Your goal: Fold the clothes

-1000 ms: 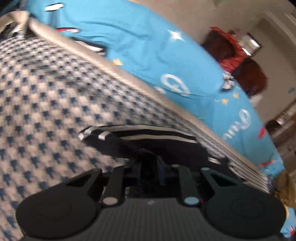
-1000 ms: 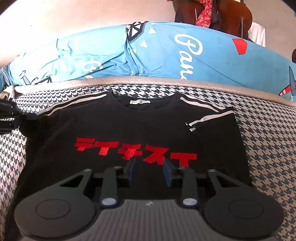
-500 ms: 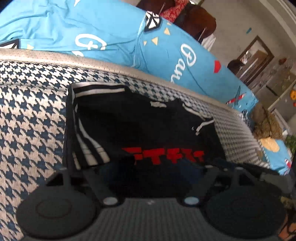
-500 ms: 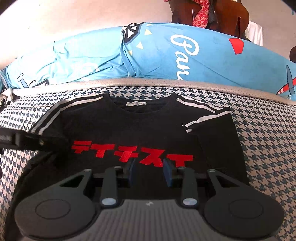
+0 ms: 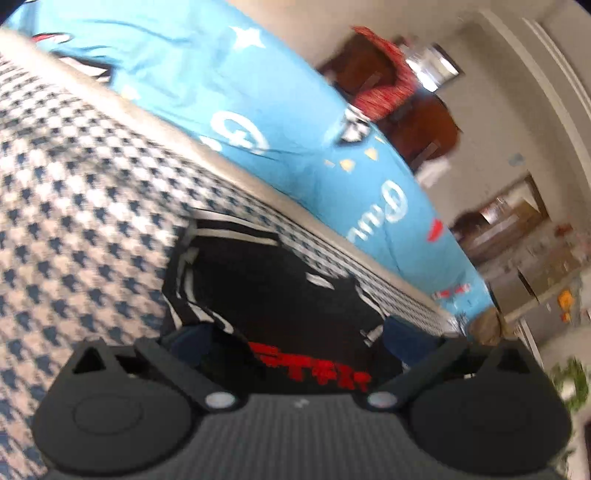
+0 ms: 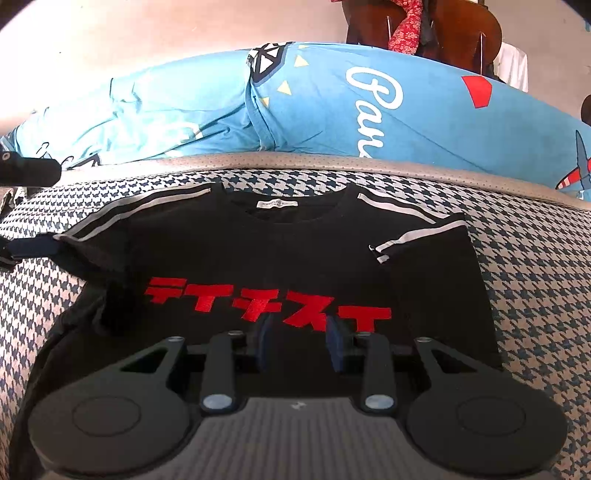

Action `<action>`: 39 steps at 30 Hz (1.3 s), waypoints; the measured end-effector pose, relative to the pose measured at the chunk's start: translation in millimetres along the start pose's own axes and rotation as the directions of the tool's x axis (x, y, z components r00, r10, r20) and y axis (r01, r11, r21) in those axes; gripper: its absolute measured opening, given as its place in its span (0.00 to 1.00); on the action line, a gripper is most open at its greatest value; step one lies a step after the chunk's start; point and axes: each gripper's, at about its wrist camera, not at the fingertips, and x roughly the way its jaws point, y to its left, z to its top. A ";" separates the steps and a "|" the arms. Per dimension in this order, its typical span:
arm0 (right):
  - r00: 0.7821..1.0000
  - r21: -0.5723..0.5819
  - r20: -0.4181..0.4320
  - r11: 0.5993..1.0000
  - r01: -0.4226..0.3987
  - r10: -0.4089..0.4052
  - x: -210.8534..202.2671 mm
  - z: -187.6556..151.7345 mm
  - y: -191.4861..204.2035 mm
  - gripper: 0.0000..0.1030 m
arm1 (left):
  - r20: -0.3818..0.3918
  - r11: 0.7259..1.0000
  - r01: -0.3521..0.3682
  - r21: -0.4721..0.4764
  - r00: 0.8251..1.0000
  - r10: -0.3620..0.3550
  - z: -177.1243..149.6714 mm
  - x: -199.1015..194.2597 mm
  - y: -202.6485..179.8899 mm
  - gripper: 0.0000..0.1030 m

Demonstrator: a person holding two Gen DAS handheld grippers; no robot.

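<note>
A black T-shirt (image 6: 280, 258) with red characters and white shoulder stripes lies flat, front up, on the houndstooth bed cover (image 6: 535, 277). My right gripper (image 6: 300, 343) hovers over its lower front, pads apart, with nothing visibly pinched. In the left wrist view the T-shirt (image 5: 280, 288) lies ahead, striped left sleeve (image 5: 199, 258) nearest. My left gripper (image 5: 295, 339) has its jaws opening wide, nothing pressed between them. In the right wrist view the left gripper (image 6: 22, 210) sits at the left edge, one blue pad beside the sleeve end (image 6: 74, 236).
A blue printed quilt (image 6: 332, 110) is bunched along the far side, behind the cover's grey piped edge (image 6: 332, 162). A dark wooden chair with a red cloth (image 6: 406, 22) stands beyond it. Furniture (image 5: 517, 229) fills the room at right in the left wrist view.
My left gripper was shut on the striped left sleeve, then opened and let it go, drawing back toward the shirt's left edge. The right gripper has not moved.
</note>
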 end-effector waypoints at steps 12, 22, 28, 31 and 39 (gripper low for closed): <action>1.000 -0.005 -0.010 1.000 0.000 0.000 0.8 1.2 0.7 0.32 | 0.067 0.992 0.040 -0.120 0.997 -0.032 18.3 -25.7 32.8 1.00; 1.000 -0.012 -0.023 1.000 -0.002 0.002 2.1 2.9 5.8 0.32 | -0.037 1.000 0.019 -0.003 0.999 -0.019 4.6 -22.5 8.8 1.00; 0.999 0.024 -0.031 0.999 -0.042 0.043 1.8 4.7 3.6 0.32 | -0.042 1.000 0.001 0.018 0.999 -0.001 -0.2 -35.8 9.7 1.00; 0.992 0.077 -0.012 0.990 -0.121 0.122 -1.6 8.0 -2.3 0.32 | -0.019 0.999 -0.033 0.017 0.999 0.033 0.1 -43.5 13.1 1.00; 0.891 0.177 0.132 0.874 -0.452 0.434 -21.8 12.3 -16.2 0.47 | 0.044 0.969 -0.246 0.010 0.968 0.245 5.7 -35.2 27.0 1.00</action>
